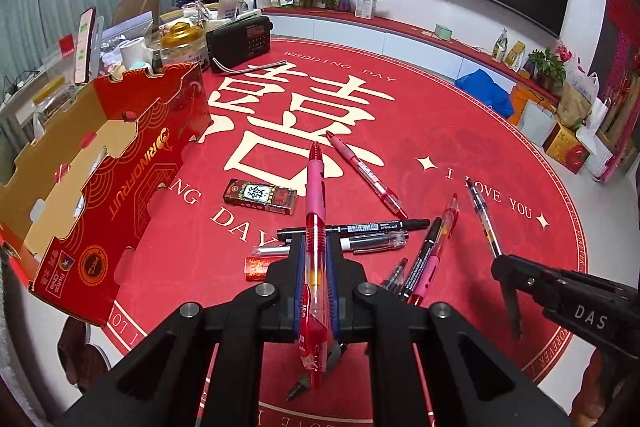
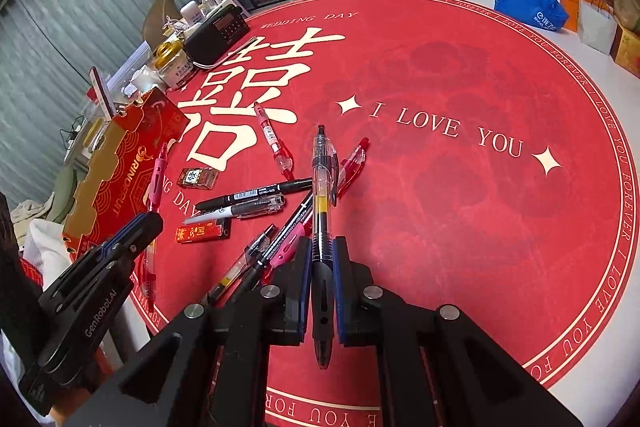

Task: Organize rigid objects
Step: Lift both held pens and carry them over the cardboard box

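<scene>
My left gripper (image 1: 314, 263) is shut on a pink and red pen (image 1: 315, 211), held above the red mat; it also shows in the right wrist view (image 2: 154, 195). My right gripper (image 2: 322, 259) is shut on a clear black-ink pen (image 2: 321, 195), also seen in the left wrist view (image 1: 482, 217). Several pens and markers lie on the mat, among them a black marker (image 1: 360, 228), a red pen (image 1: 362, 173) and a pink pen (image 1: 434, 251). A red cardboard box (image 1: 112, 179) stands open at the left.
A small dark packet (image 1: 260, 195) and a red lighter (image 2: 202, 231) lie on the mat (image 2: 460, 227). A black radio (image 1: 240, 39), jars and clutter stand at the far left. Bags and boxes (image 1: 568, 143) sit on the floor at the right.
</scene>
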The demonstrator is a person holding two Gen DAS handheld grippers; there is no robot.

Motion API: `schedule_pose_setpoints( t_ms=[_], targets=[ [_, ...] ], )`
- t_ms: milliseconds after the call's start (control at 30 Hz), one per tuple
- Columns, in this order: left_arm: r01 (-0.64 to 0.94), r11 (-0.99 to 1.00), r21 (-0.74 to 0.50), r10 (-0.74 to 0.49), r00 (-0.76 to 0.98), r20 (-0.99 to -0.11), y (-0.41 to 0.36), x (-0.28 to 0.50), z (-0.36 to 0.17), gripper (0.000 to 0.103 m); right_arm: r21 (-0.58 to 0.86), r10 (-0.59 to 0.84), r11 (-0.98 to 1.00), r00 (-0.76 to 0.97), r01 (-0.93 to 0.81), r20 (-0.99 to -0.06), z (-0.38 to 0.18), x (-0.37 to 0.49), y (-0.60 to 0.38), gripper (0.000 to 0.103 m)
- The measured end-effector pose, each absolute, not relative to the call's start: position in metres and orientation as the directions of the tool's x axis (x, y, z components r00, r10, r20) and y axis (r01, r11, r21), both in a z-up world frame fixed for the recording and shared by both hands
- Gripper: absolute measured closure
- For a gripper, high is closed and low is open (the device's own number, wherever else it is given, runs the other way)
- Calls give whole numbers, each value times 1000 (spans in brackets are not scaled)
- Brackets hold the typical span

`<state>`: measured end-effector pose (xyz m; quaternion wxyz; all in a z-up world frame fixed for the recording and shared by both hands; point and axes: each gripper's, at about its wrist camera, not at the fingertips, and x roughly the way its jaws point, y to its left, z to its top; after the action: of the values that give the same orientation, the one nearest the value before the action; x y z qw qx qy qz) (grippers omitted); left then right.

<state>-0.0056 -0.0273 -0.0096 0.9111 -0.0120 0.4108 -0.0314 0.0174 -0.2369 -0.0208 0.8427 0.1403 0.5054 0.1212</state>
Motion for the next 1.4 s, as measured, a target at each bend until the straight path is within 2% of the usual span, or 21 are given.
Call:
schedule_pose_setpoints(
  t_ms=[467, 833, 1167, 1400],
  targets=[
    [41, 997, -59, -71, 674, -736, -20, -10, -7, 93, 345, 335, 936, 467, -66, -818, -15, 20, -232, 92],
    [-15, 997, -76, -40, 738, -673, 15, -7, 29, 93, 329, 366, 930, 503, -165, -783, 23, 41, -196, 92],
    [-182, 981, -70, 102, 788, -607, 92, -3, 66, 93, 325, 500, 856, 485, -403, -717, 72, 67, -91, 92],
    [-347, 938, -14, 272, 759, -591, 169, 0, 72, 93, 304, 576, 781, 439, -546, -690, 86, 74, -4, 92]
  ],
)
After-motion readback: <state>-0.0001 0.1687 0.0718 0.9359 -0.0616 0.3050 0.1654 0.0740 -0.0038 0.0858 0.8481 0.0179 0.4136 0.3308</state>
